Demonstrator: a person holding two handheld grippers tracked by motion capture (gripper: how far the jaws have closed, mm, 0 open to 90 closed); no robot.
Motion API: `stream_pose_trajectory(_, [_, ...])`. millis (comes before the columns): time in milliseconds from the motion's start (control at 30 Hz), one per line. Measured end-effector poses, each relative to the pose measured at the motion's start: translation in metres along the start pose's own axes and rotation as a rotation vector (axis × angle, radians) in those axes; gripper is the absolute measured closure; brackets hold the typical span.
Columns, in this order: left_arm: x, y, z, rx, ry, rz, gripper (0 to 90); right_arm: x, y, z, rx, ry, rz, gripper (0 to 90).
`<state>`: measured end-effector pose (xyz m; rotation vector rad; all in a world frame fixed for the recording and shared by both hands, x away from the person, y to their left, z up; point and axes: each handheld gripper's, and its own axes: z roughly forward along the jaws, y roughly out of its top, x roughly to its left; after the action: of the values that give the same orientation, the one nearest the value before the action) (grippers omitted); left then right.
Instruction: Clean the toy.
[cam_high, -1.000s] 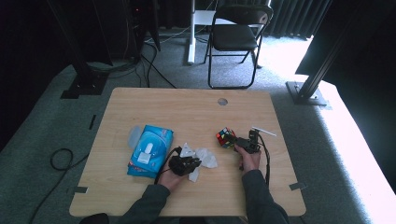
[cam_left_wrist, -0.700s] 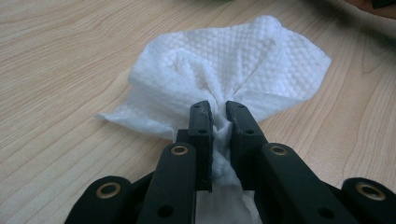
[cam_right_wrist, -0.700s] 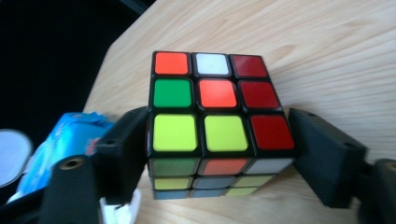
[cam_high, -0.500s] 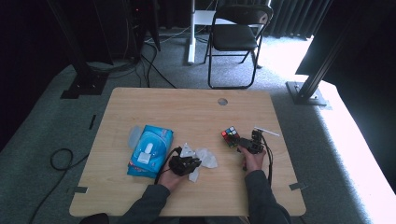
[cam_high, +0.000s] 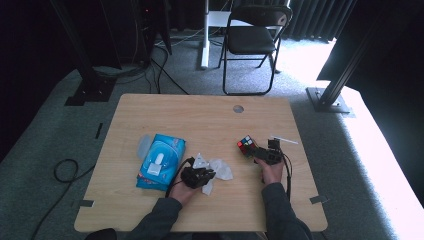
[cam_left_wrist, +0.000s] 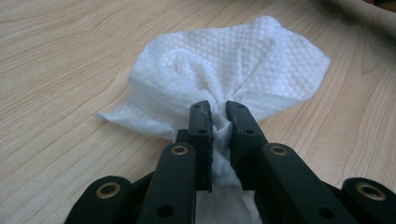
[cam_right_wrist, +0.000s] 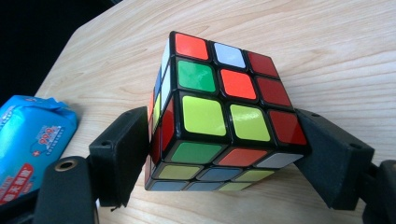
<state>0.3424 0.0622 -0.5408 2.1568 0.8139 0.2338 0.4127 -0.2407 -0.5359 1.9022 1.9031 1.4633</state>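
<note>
Two grippers mid-table, wipe (cam_left_wrist: 224, 79) pinched, cube (cam_right_wrist: 219, 112) clamped

This looks like a lab or studio set up for recording. A bare wooden table (cam_high: 200, 120) stands on grey carpet (cam_high: 45, 140), dark curtains (cam_high: 320, 15) hang at 12 o'clock, metal rig stands (cam_high: 332, 82) sit at 2 and 10, and cables (cam_high: 165, 70) trail near a folding chair (cam_high: 250, 40).

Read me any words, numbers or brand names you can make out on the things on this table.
"999": on the blue wipes pack, beside a red cross, in the right gripper view.
The red patch lower on that pack carries characters too blurred to read.
The puzzle cube and the white wipe carry no text.
</note>
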Motion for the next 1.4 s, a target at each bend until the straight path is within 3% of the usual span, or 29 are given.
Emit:
stream_pose_trajectory(133, [0.000, 0.000, 0.000, 0.000, 0.000, -0.001, 81.5, -0.003, 0.000, -0.003, -0.011, -0.008, 0.004, 22.4])
stream_pose_trajectory(400, [0.000, 0.000, 0.000, 0.001, 0.000, 0.000, 81.4, -0.001, 0.001, -0.005, -0.010, -0.038, -0.053, 22.9])
stream_pose_trajectory(667, [0.000, 0.000, 0.000, 0.000, -0.001, 0.000, 81.2, -0.008, 0.002, -0.008, -0.027, -0.019, -0.009, 24.9])
stream_pose_trajectory(833, [0.000, 0.000, 0.000, 0.000, 0.000, 0.000, 81.2, -0.021, 0.003, -0.011, -0.054, 0.090, 0.109, 31.4])
stream_pose_trajectory(900, [0.000, 0.000, 0.000, 0.000, 0.000, 0.000, 81.2, -0.025, 0.002, -0.012, -0.058, 0.113, 0.147, 31.7])
stream_pose_trajectory(1033, [0.000, 0.000, 0.001, 0.002, -0.001, 0.001, 81.2, -0.024, 0.002, -0.013, -0.055, 0.117, 0.132, 33.6])
stream_pose_trajectory(1400, [0.000, 0.001, 0.000, -0.002, 0.003, 0.004, 81.3, -0.021, 0.001, -0.011, -0.052, 0.133, 0.149, 33.8])
